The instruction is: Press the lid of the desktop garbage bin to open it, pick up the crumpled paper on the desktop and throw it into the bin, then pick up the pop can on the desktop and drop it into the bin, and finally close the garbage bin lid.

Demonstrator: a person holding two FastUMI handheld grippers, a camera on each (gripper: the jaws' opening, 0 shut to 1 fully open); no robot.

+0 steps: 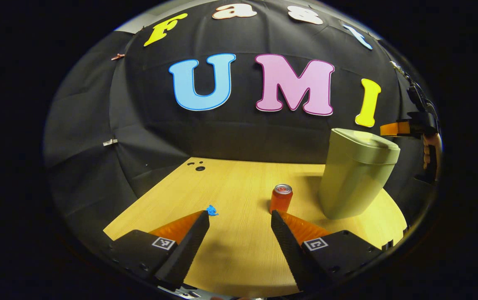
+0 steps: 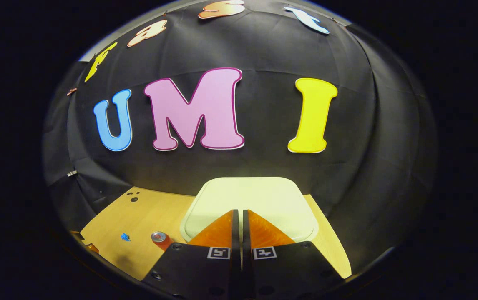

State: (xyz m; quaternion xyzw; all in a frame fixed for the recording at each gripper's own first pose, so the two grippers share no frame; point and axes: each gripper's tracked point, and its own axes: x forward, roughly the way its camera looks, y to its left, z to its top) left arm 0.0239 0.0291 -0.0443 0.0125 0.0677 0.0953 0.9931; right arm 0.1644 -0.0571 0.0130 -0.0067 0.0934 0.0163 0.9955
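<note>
Biggest thing on the wooden worktop (image 1: 239, 250) is the pale green garbage bin (image 1: 353, 179), standing upright at about three o'clock in the left gripper view, lid (image 1: 368, 146) down flat and closed. In the right gripper view that lid (image 2: 251, 196) sits dead centre, seen from above, just under the right hand-held gripper (image 2: 239, 214). Its two fingers are drawn together with barely a sliver between them, holding nothing, tips poised over the near edge of the lid; contact with it cannot be told.

Next down in size, the left hand-held gripper (image 1: 240, 218): fingers spread wide, empty, low over the worktop at six o'clock.

Then the pop can (image 1: 281, 198), red, upright, just to nine o'clock of the bin and right beyond the tip of the left gripper's right-hand finger. The right gripper view catches it (image 2: 159, 238) at eight o'clock.

Smallest, the crumpled paper (image 1: 211, 210), a blue scrap lying by the tip of the left gripper's other finger, well apart from the bin.
</note>
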